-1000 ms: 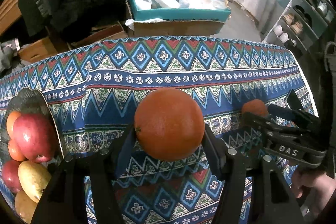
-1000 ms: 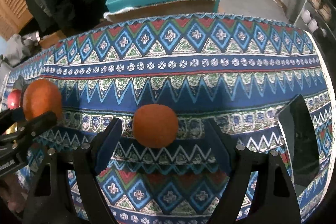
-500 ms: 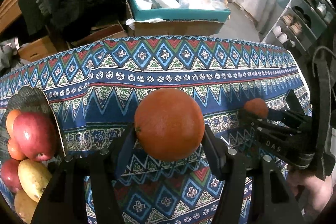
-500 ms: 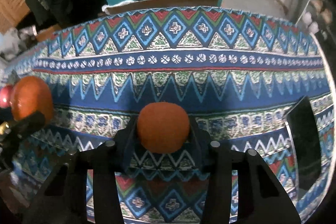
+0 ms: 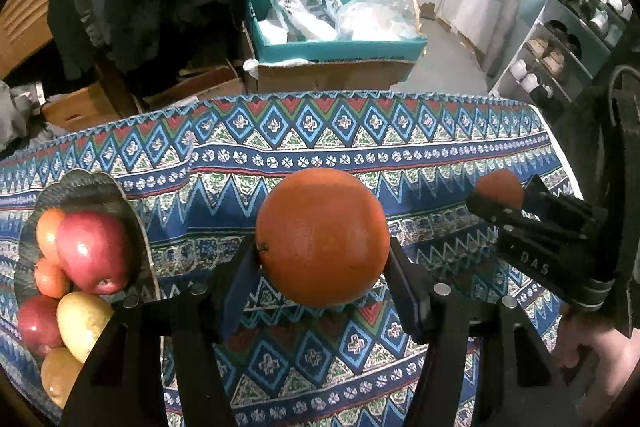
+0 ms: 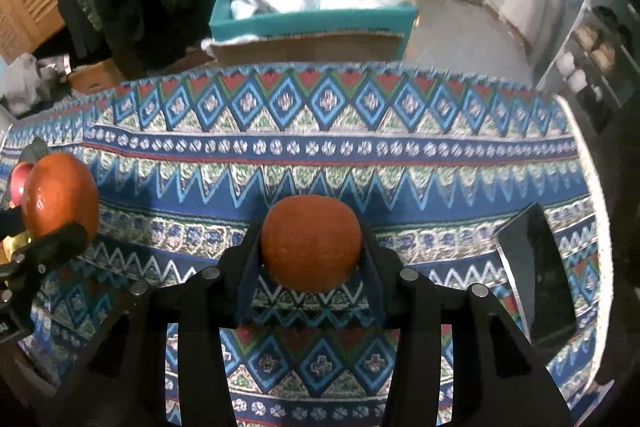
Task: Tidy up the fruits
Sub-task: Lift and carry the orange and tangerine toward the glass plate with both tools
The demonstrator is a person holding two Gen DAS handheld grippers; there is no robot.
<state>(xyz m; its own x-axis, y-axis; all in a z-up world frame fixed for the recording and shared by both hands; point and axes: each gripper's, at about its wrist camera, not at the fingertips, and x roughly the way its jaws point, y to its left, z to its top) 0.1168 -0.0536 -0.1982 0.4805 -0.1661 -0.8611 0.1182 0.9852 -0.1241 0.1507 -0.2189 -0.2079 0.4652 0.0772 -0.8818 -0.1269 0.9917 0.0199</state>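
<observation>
My left gripper (image 5: 322,267) is shut on a large orange (image 5: 322,237) and holds it above the patterned tablecloth. My right gripper (image 6: 310,253) is shut on a small orange (image 6: 311,243), lifted just off the cloth. The small orange (image 5: 499,187) and the right gripper also show at the right of the left wrist view. The large orange (image 6: 60,199) shows at the left of the right wrist view. A dark bowl (image 5: 86,189) at the left holds red apples (image 5: 94,251), small oranges and yellow fruits.
A black phone (image 6: 534,267) lies on the cloth near the table's right edge. Beyond the table's far edge stand a teal box (image 5: 336,47) of bags on a cardboard box, dark clothes at the left, and a shoe rack (image 5: 568,39) at the right.
My right gripper went from open around the small orange to shut on it and has lifted it a little. My left gripper still holds the large orange, nearly unmoved.
</observation>
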